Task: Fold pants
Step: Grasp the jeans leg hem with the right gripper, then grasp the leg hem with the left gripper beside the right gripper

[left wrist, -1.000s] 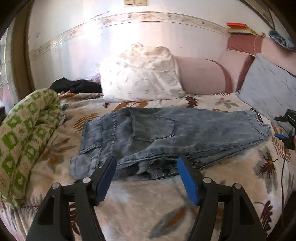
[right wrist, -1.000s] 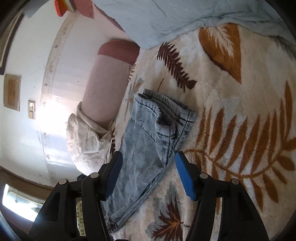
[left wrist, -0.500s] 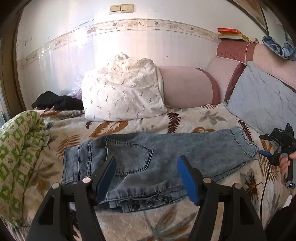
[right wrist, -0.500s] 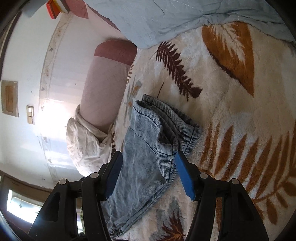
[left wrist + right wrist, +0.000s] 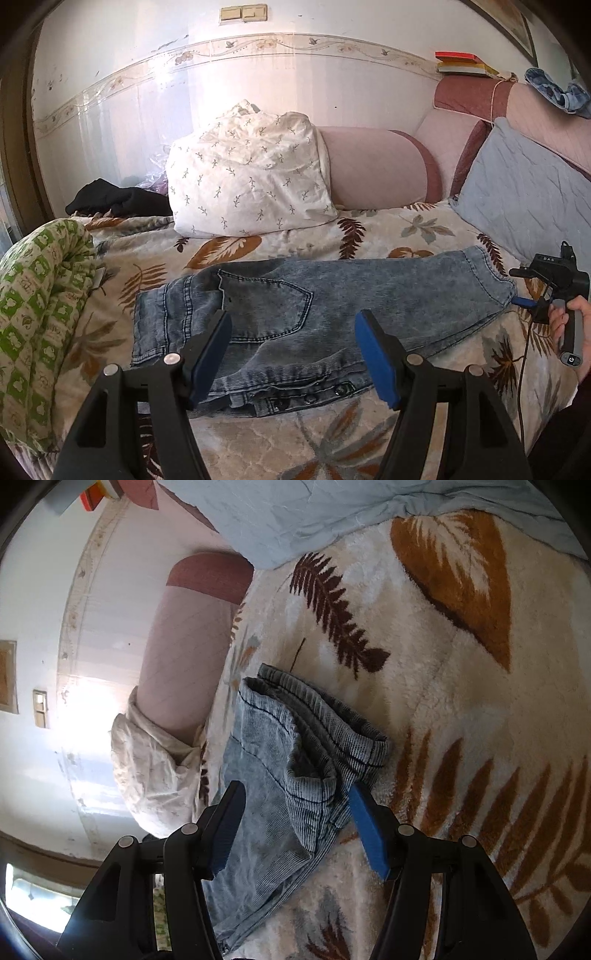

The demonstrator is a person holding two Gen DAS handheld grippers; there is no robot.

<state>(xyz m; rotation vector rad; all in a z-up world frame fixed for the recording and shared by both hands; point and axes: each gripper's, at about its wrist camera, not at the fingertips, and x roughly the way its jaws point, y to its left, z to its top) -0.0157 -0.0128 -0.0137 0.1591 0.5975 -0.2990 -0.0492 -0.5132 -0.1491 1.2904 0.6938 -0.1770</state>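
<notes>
I see the cream fleece blanket with brown leaf print (image 5: 369,236) under the faded blue denim pants (image 5: 332,302), lying flat across its middle. My left gripper (image 5: 293,352) gapes wide above the waist. My right gripper (image 5: 295,825), at 3 o'clock, gapes wide at the hems; its body reads "DAS".

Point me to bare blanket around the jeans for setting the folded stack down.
Free: the near strip of blanket between the jeans and the left gripper, and past the leg cuffs beside the right gripper. Crowded: white pillow and bolster behind, green quilt left, grey cushion right.
</notes>
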